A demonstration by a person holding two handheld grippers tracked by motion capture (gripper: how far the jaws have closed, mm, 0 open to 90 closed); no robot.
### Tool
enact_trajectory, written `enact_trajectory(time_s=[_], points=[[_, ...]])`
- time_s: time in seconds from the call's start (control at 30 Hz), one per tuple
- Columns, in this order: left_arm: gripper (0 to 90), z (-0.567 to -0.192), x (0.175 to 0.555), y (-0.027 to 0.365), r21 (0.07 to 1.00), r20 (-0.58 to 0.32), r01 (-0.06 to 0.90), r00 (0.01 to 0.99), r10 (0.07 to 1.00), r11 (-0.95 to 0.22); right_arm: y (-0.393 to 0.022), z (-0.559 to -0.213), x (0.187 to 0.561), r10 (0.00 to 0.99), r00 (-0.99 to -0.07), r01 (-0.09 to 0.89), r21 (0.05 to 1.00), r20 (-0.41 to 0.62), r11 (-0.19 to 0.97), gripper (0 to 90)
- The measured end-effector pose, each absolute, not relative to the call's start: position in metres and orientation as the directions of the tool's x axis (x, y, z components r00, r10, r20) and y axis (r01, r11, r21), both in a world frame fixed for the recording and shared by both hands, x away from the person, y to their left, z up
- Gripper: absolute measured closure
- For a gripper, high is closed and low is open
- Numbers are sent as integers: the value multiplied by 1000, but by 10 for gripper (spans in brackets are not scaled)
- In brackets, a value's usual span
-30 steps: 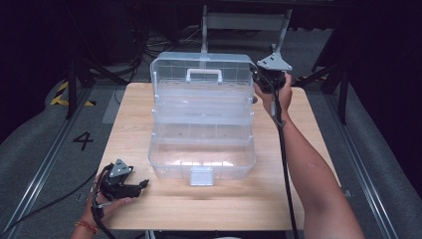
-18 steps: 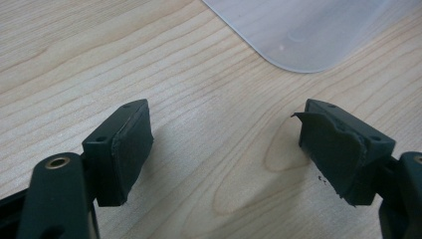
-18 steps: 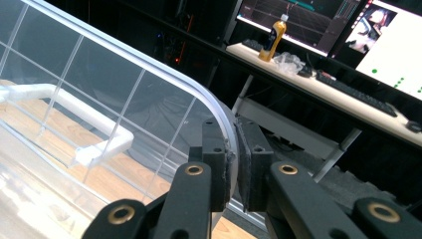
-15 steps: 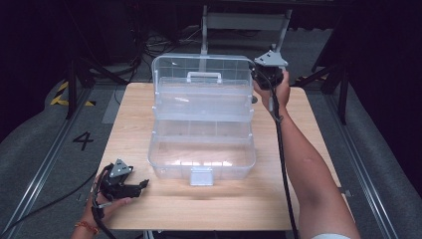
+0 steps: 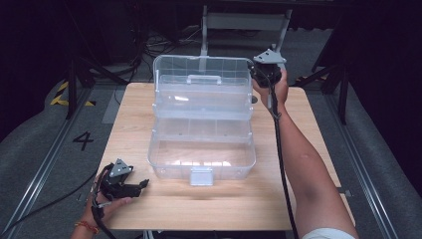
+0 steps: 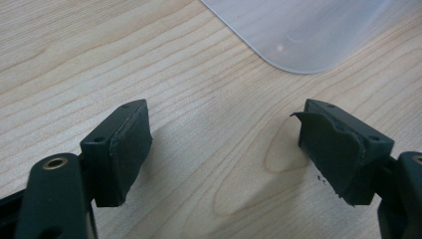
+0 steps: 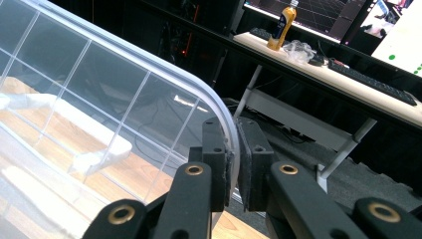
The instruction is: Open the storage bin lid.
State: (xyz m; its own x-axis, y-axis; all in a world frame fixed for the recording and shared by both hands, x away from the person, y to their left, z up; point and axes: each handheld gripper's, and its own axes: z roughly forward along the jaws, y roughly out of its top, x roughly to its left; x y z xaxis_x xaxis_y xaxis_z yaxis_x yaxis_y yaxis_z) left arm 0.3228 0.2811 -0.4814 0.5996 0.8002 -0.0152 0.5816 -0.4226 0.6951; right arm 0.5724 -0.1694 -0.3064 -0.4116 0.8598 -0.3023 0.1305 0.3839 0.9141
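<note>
A clear plastic toolbox [image 5: 201, 162] stands open in the middle of the wooden table [image 5: 308, 129], its latch facing the front edge. Its lid [image 5: 199, 79], with a white handle, stands raised at the back. My right gripper [image 5: 259, 74] is shut on the lid's rim at the upper right corner. In the right gripper view the jaws [image 7: 233, 129] pinch that curved clear edge [image 7: 219, 107]. My left gripper [image 5: 142, 184] rests on the table at the front left, open and with nothing between its jaws [image 6: 224, 144]. A rounded corner of the toolbox [image 6: 298, 30] lies just beyond it.
Dark floor with cables and rails surrounds the table, and a metal frame [image 5: 246, 22] stands behind it. A desk with a bottle [image 7: 281, 25] and a keyboard [image 7: 378, 84] is far behind the lid. Bare wood lies along the table's front and both sides.
The right gripper has shifted slightly toward the left while staying on the lid's corner. The left gripper has not moved.
</note>
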Motion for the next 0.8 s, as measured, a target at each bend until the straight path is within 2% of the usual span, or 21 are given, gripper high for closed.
enact_trajectory(time_s=[0.8], points=[[215,-481,323,281,694,-14,584,596,803,-422,-169,-314,600,849,-452,213,891,-273,400,834]])
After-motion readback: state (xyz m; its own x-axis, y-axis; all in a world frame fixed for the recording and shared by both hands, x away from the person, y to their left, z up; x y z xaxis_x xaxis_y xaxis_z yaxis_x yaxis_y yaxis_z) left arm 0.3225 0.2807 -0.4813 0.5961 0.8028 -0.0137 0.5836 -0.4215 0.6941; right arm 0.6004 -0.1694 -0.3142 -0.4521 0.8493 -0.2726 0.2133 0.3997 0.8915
